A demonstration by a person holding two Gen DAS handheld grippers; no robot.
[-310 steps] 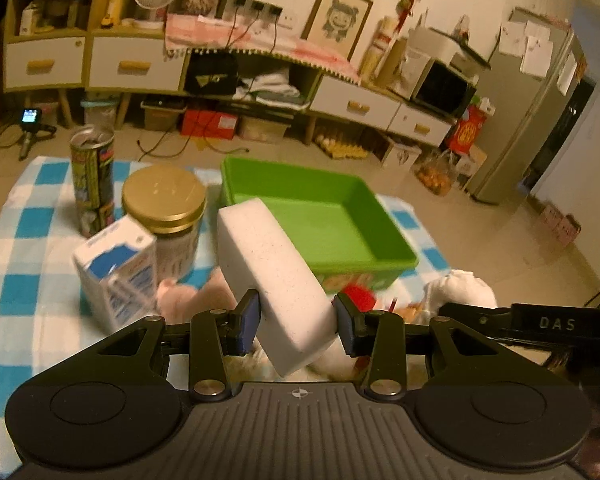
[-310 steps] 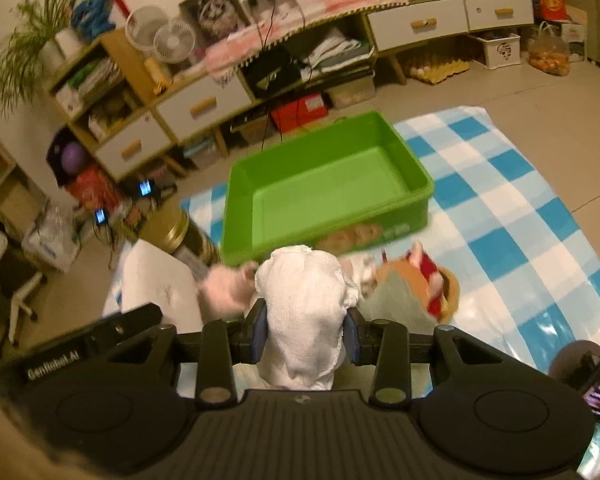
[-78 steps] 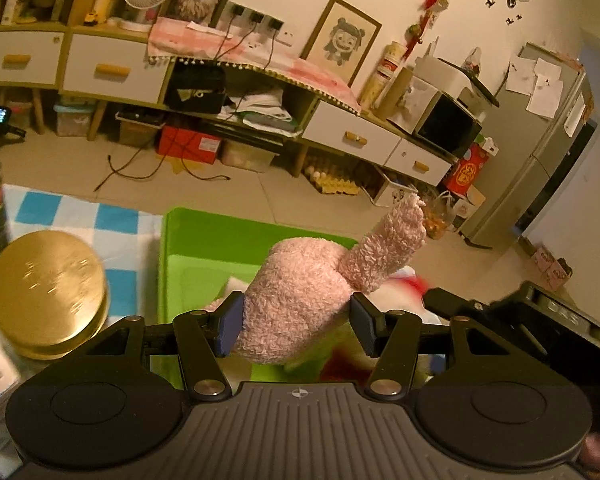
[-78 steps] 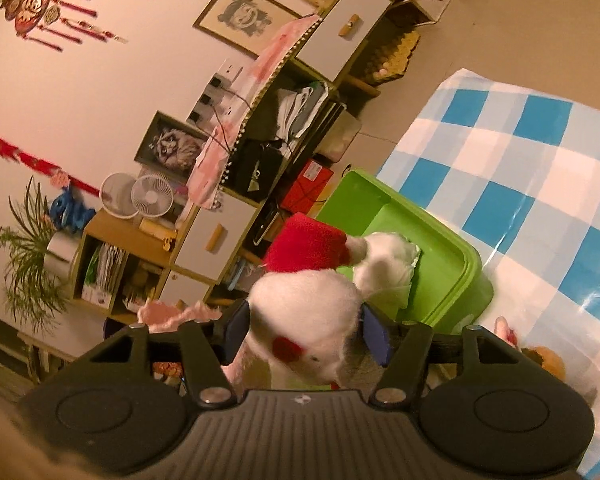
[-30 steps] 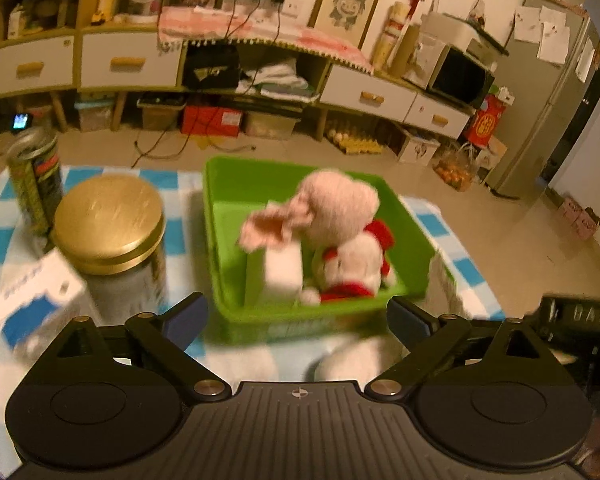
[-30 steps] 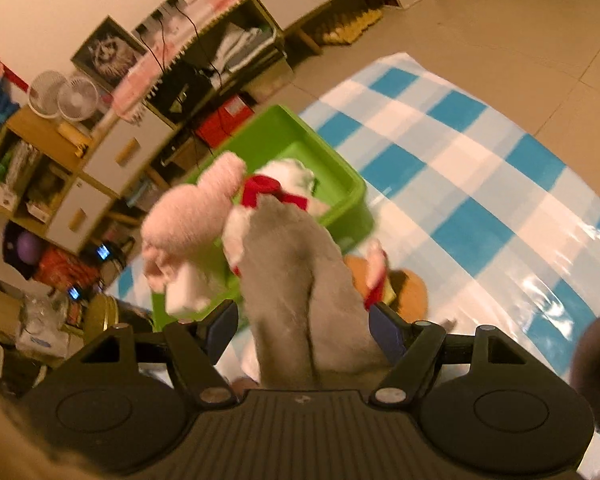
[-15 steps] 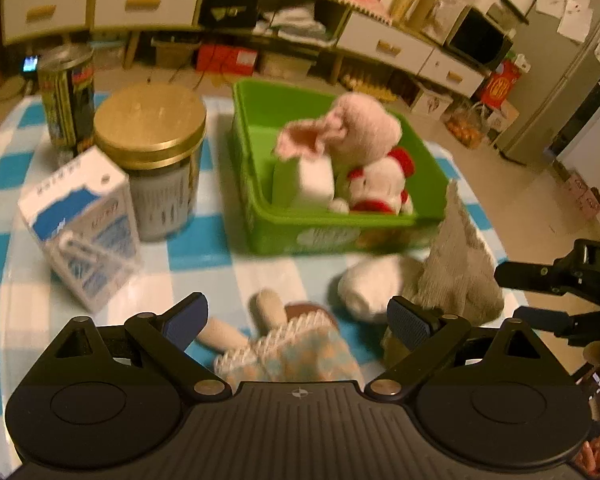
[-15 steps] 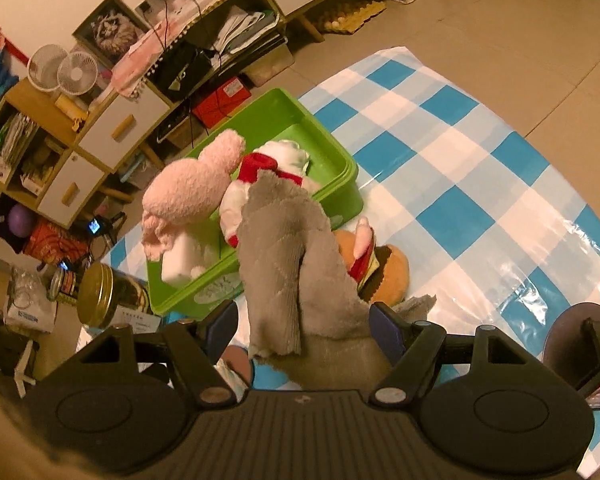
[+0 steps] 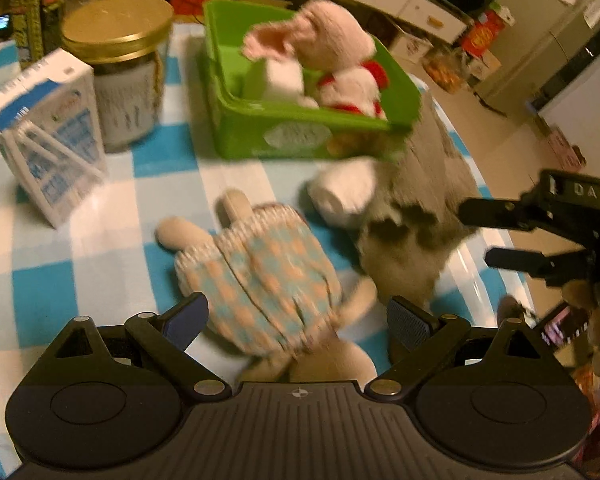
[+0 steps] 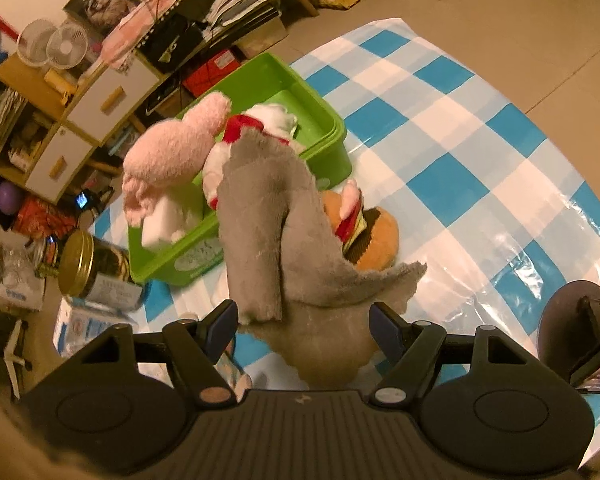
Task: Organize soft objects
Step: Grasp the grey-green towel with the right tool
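Observation:
A plush turtle (image 9: 260, 272) with a blue-and-orange checked shell lies on the checked tablecloth, between the jaws of my left gripper (image 9: 298, 318). That gripper is open and its pads are clear of the turtle. A green bin (image 9: 300, 132) holds a pink plush (image 9: 332, 44), a white sponge block (image 9: 280, 80) and a red-and-white plush (image 9: 352, 88). A grey cloth (image 10: 268, 220) rises in a peak between the wide jaws of my right gripper (image 10: 302, 322); the pads do not visibly squeeze it. A burger plush (image 10: 376, 236) lies behind the cloth, and a white roll (image 9: 344, 192) lies beside it.
Left of the bin stand a gold-lidded jar (image 9: 120, 60), a blue-and-white carton (image 9: 48, 128) and a tall can (image 9: 32, 12). My right gripper (image 9: 474, 236) reaches in from the right edge. A round black stand base (image 10: 580, 312) sits at the cloth's right corner.
The left gripper has tipped down and come lower, and the turtle plush now lies between its jaws. The right gripper has stayed over the grey cloth with the same opening.

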